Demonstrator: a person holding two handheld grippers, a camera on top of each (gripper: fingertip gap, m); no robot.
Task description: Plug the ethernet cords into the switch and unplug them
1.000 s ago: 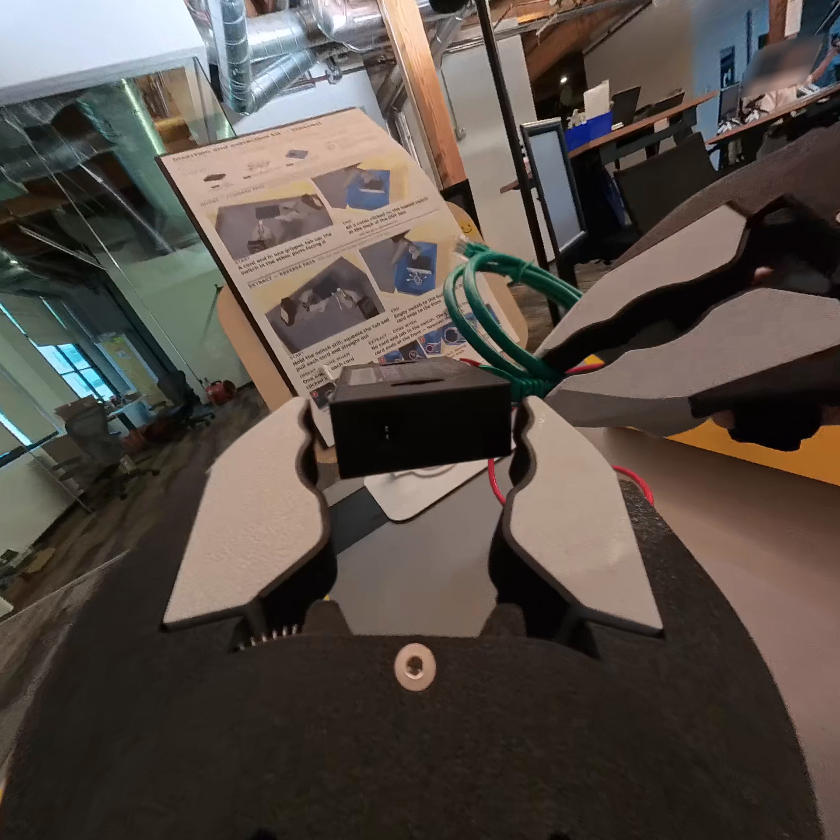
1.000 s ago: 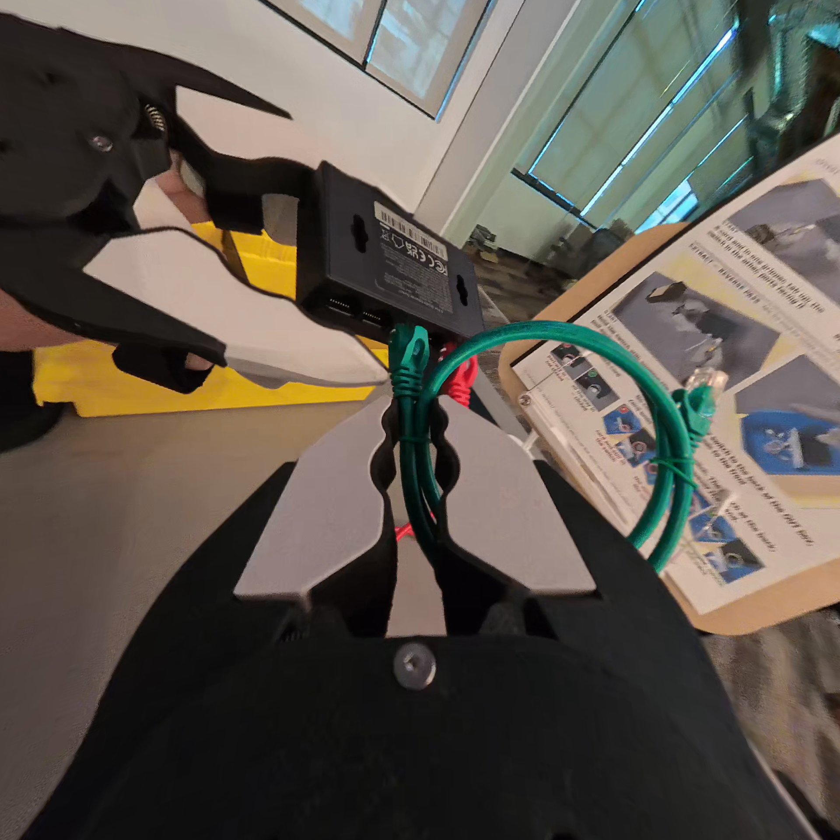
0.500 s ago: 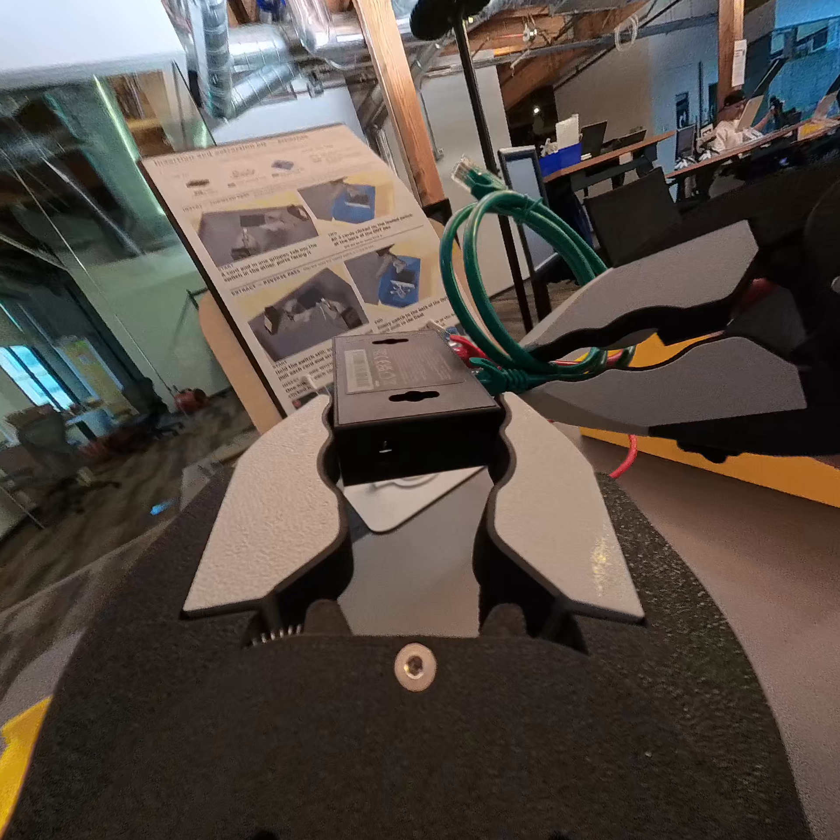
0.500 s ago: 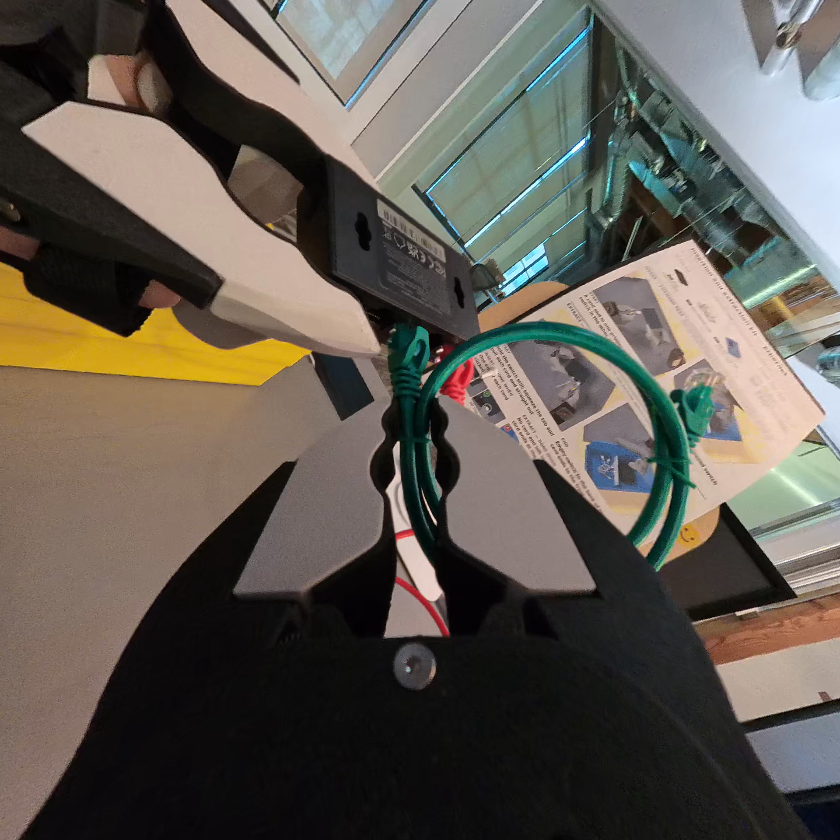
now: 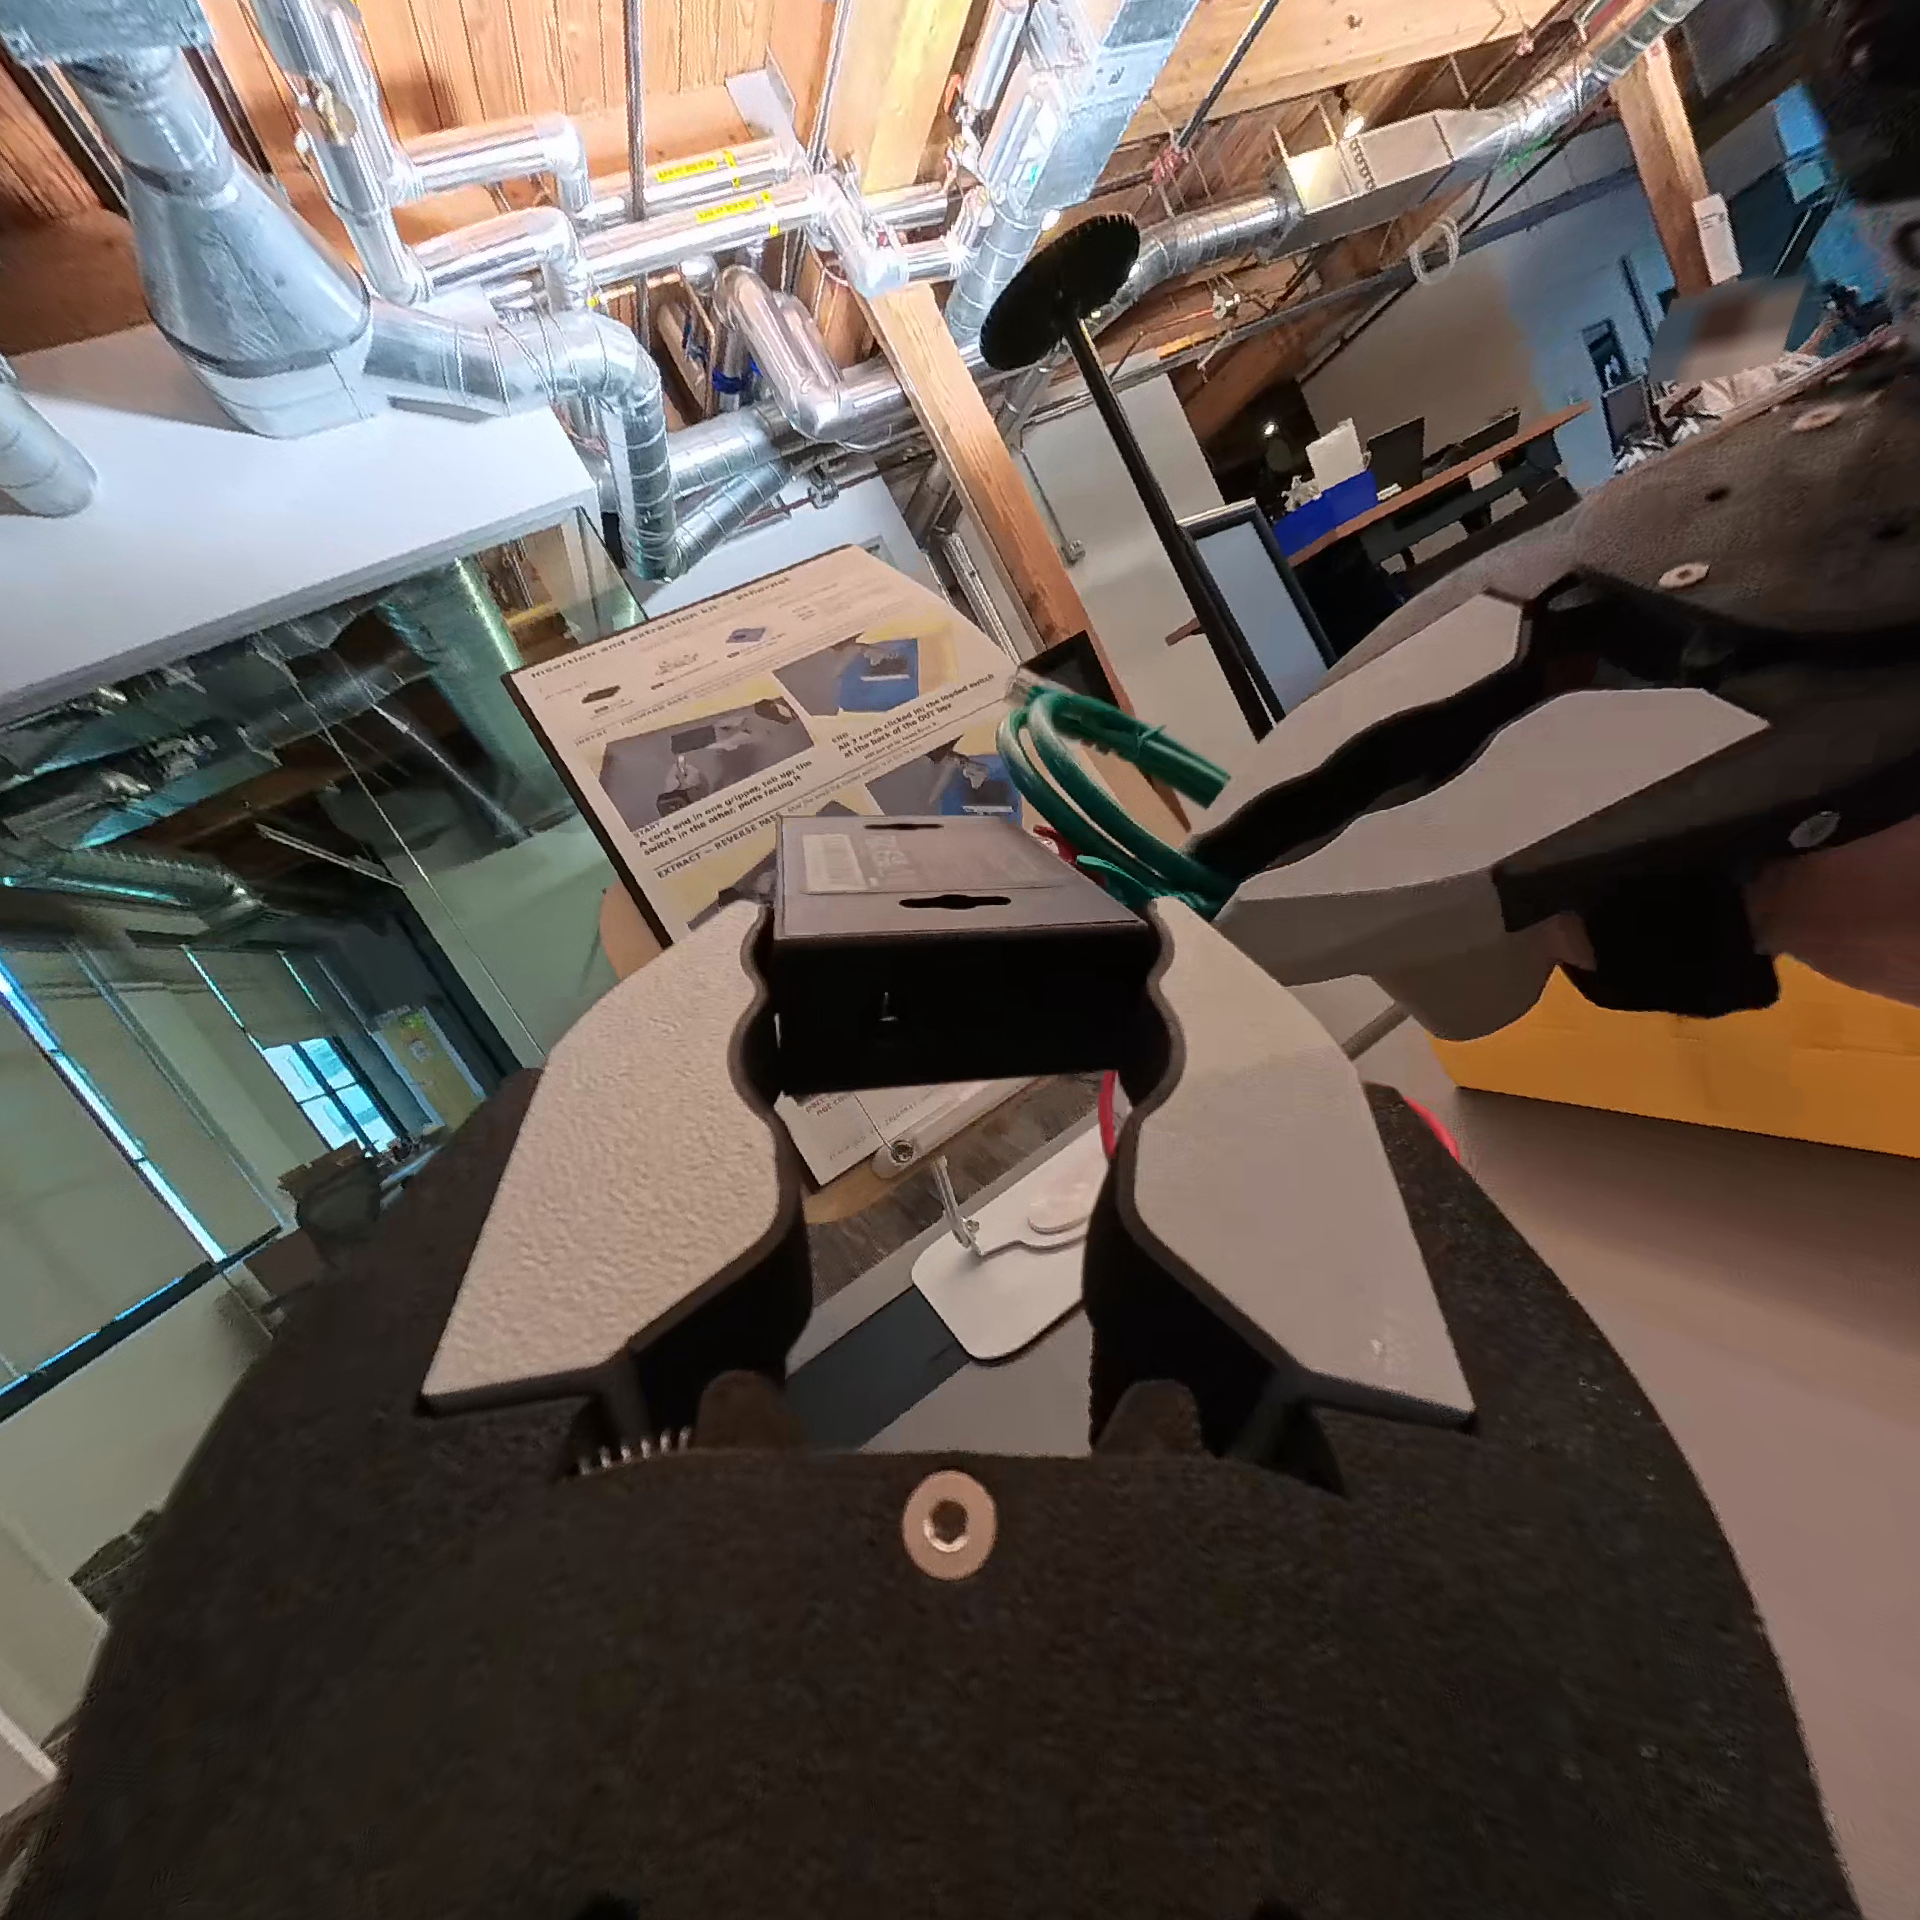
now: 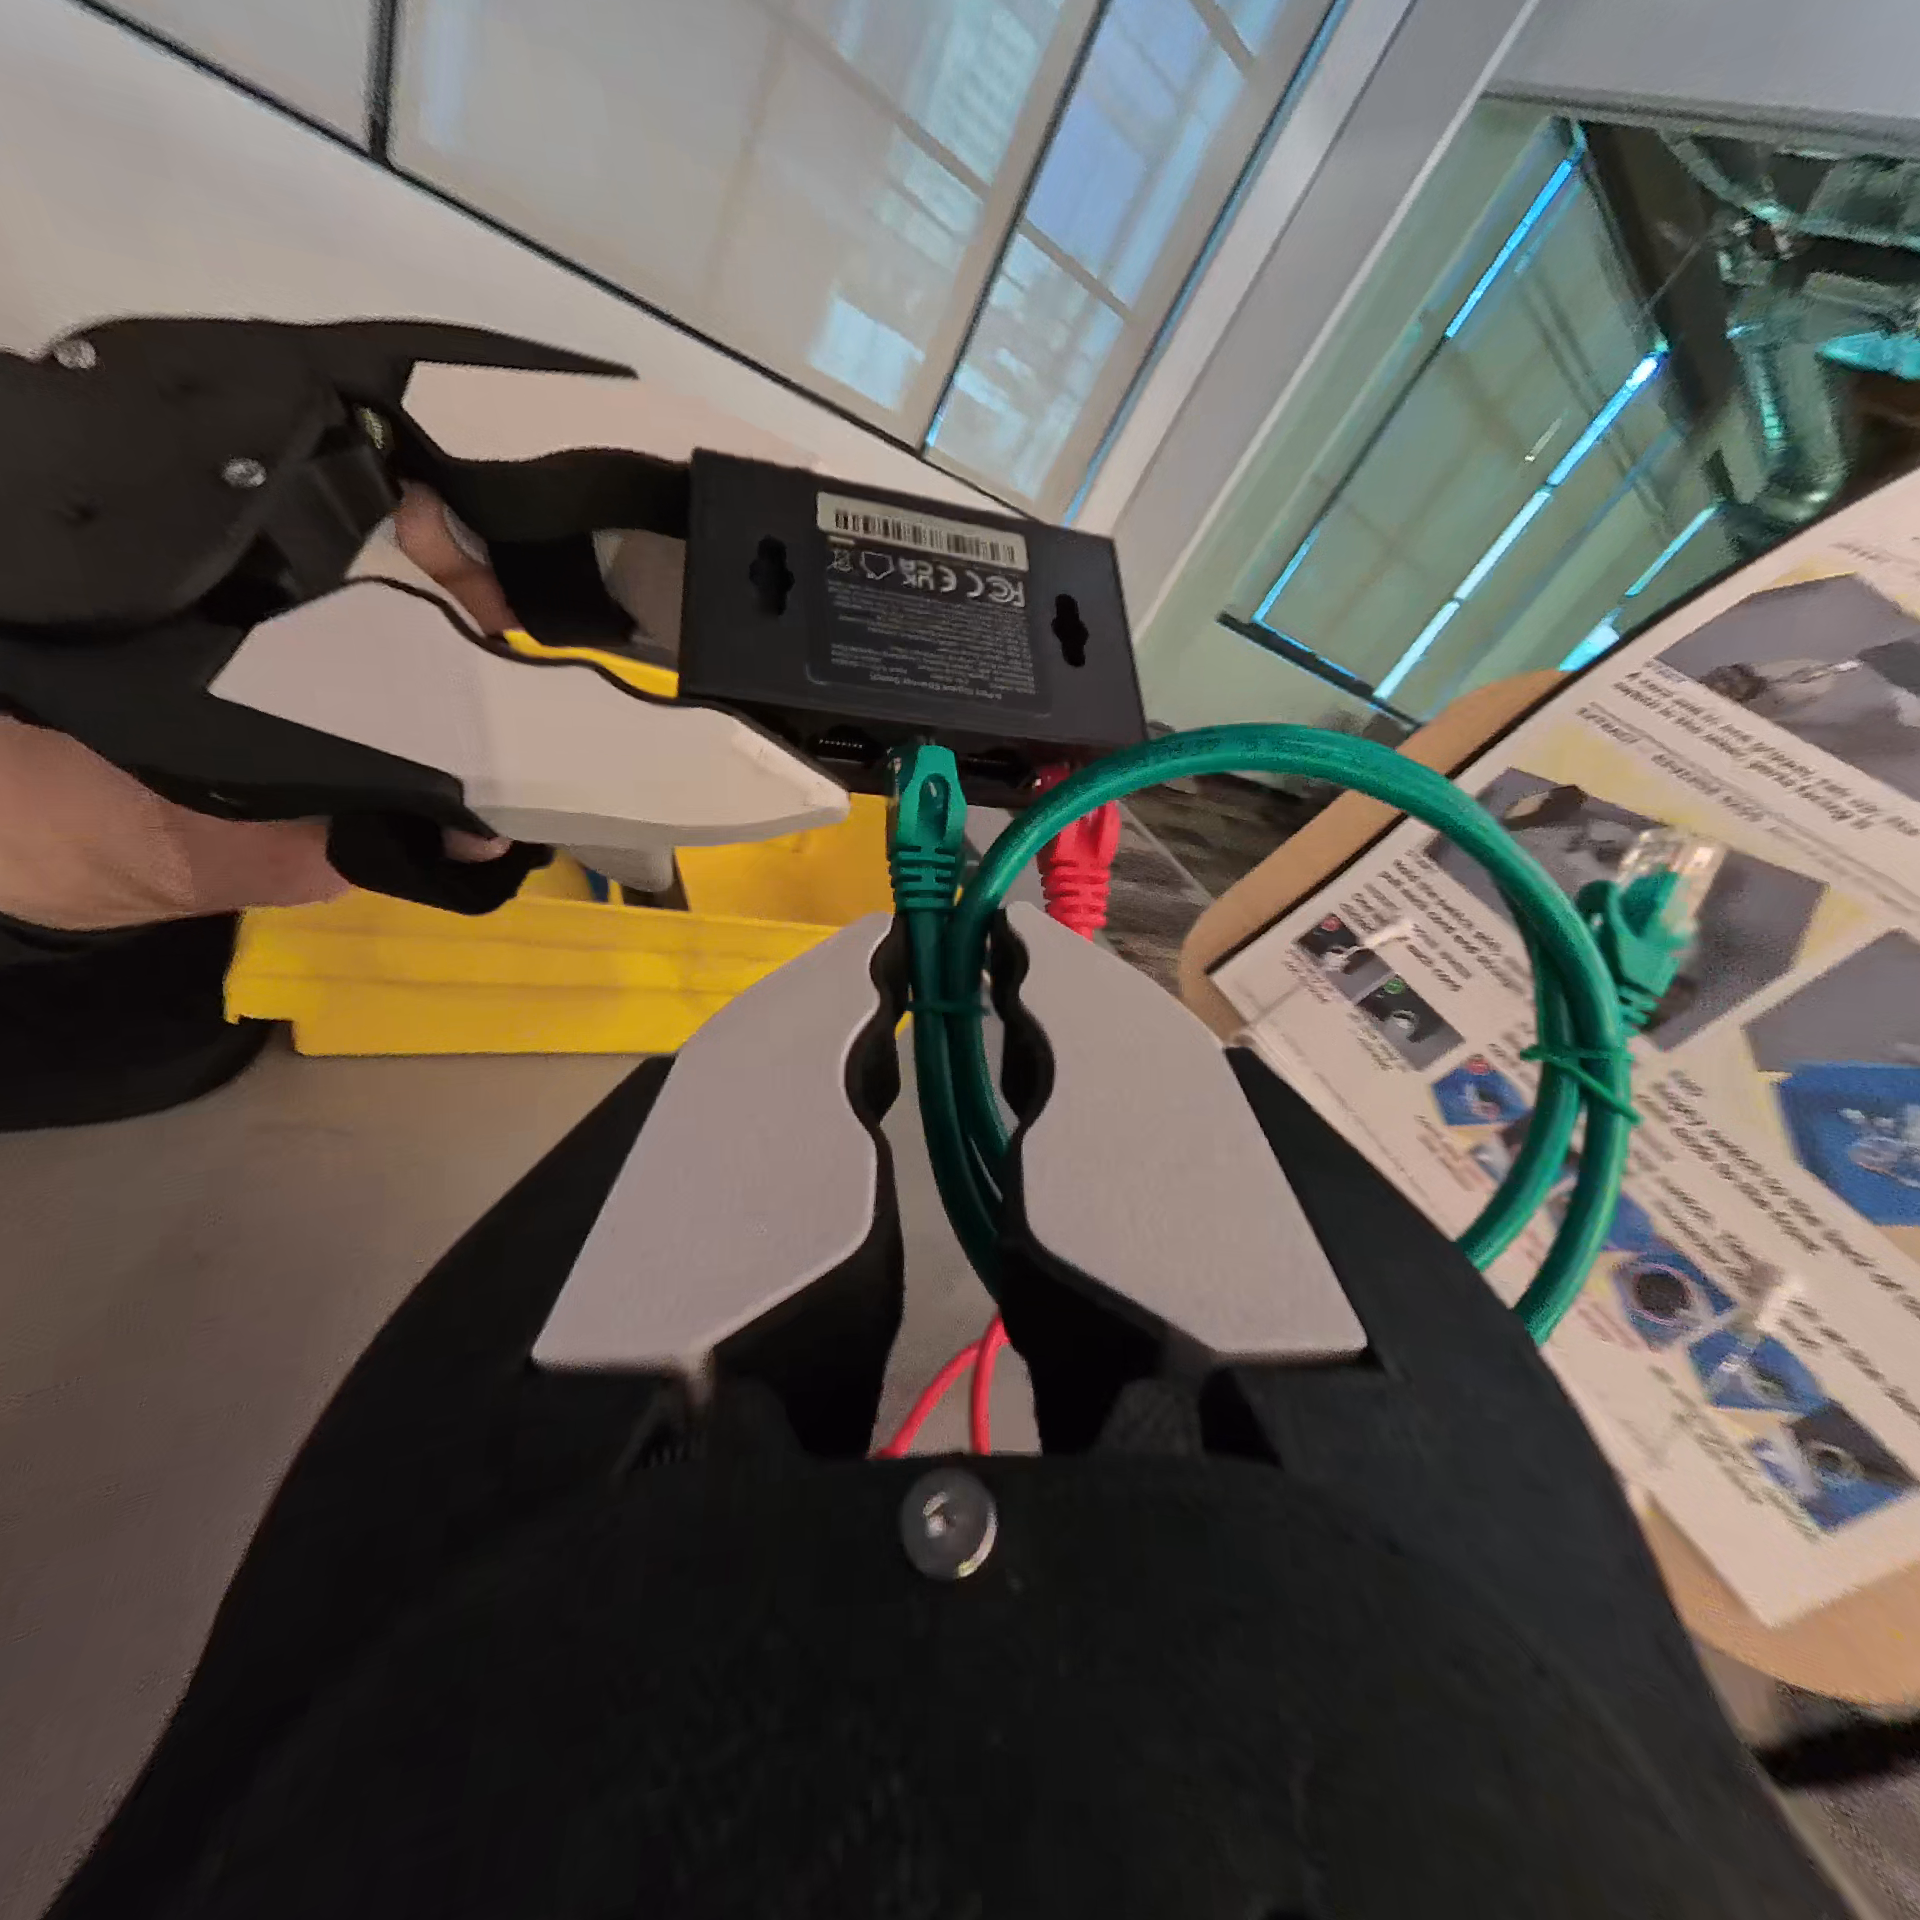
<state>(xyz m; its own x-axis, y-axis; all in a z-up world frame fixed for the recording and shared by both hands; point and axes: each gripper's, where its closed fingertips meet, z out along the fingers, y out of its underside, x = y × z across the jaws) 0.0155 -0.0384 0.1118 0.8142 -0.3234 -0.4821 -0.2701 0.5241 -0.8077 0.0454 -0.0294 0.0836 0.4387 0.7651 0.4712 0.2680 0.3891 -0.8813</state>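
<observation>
My left gripper (image 5: pixel 951 997) is shut on the black switch (image 5: pixel 945 925) and holds it in the air, underside up. It shows from the side in the right wrist view (image 6: pixel 904 623). My right gripper (image 6: pixel 940 935) is shut on the coiled green ethernet cord (image 6: pixel 1278 758). The cord's green plug (image 6: pixel 923 821) sits at a port on the switch's lower edge. A red plug (image 6: pixel 1081 862) is in a port beside it, its red cord (image 6: pixel 956 1392) hanging below. The green cord's free end (image 6: pixel 1652 914) sticks out to the right. In the left wrist view the right gripper (image 5: pixel 1216 883) comes in from the right.
An instruction board (image 5: pixel 748 748) leans on a stand behind the switch, also in the right wrist view (image 6: pixel 1683 1039). A yellow bin (image 6: pixel 520 966) stands on the grey table (image 6: pixel 208 1247). A person's hand (image 6: pixel 94 831) holds the left gripper. Desks and a black lamp pole (image 5: pixel 1143 457) lie beyond.
Both grippers have tilted and shifted together while keeping their holds. The left wrist view now looks higher, toward the ceiling pipes. The green plug stays at the switch's port edge.
</observation>
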